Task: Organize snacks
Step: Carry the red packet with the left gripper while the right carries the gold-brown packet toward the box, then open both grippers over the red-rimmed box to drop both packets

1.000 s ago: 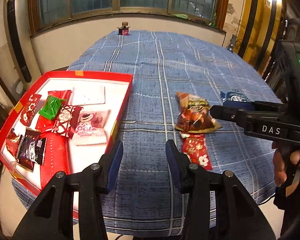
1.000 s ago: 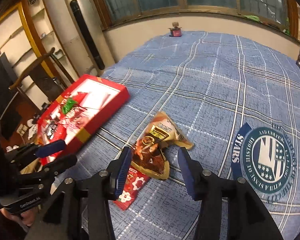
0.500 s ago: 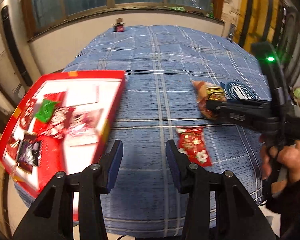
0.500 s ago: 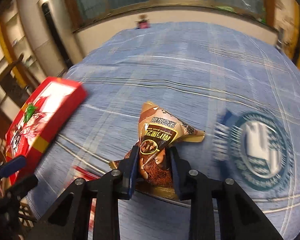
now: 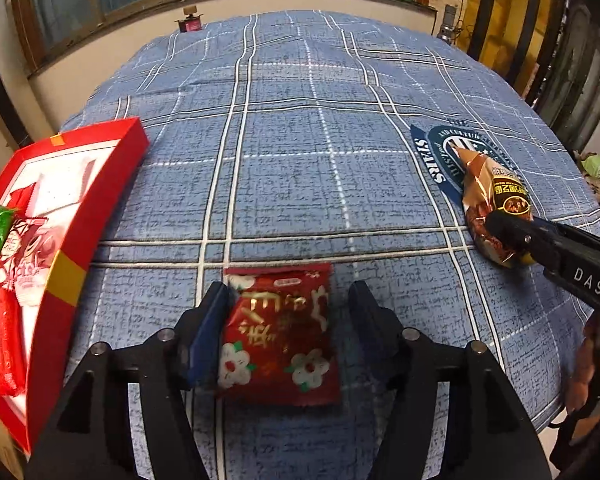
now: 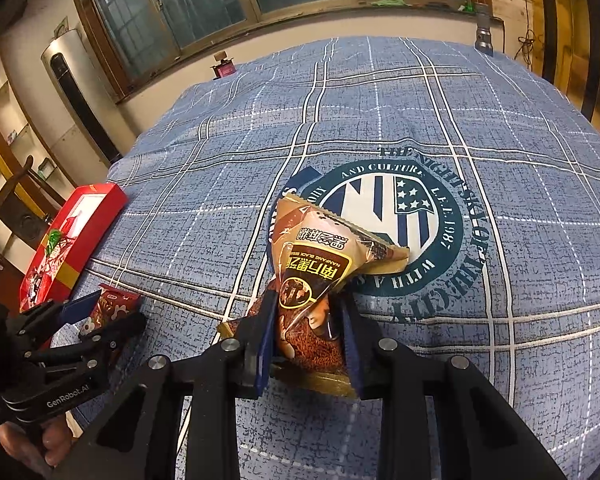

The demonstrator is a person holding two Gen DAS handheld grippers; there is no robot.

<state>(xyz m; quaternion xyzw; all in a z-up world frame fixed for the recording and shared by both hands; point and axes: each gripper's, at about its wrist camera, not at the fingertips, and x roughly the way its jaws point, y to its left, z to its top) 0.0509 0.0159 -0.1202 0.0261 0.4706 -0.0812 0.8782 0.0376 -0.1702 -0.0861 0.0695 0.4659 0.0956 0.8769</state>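
A red snack packet with white flowers (image 5: pixel 280 332) lies flat on the blue checked cloth. My left gripper (image 5: pixel 290 296) straddles it, and its jaws are opening. The left pad is at the packet's edge and the right pad stands clear of it. A brown and gold triangular snack bag (image 6: pixel 312 264) is pinched at its lower end by my right gripper (image 6: pixel 307 304), which is shut on it, over the round emblem (image 6: pixel 400 232). The red tray (image 5: pixel 100 184) at the left holds several wrapped snacks.
A small dark red jar (image 5: pixel 191 22) stands at the table's far edge. A tall air conditioner (image 6: pixel 72 92) stands by the wall at the left. The table's near edge runs just under both grippers. A hand (image 5: pixel 596 368) grips the right tool.
My left gripper moved right, came down over the red packet and widened. My right gripper closed on the brown bag and carried it right, away from the red packet and onto the emblem.
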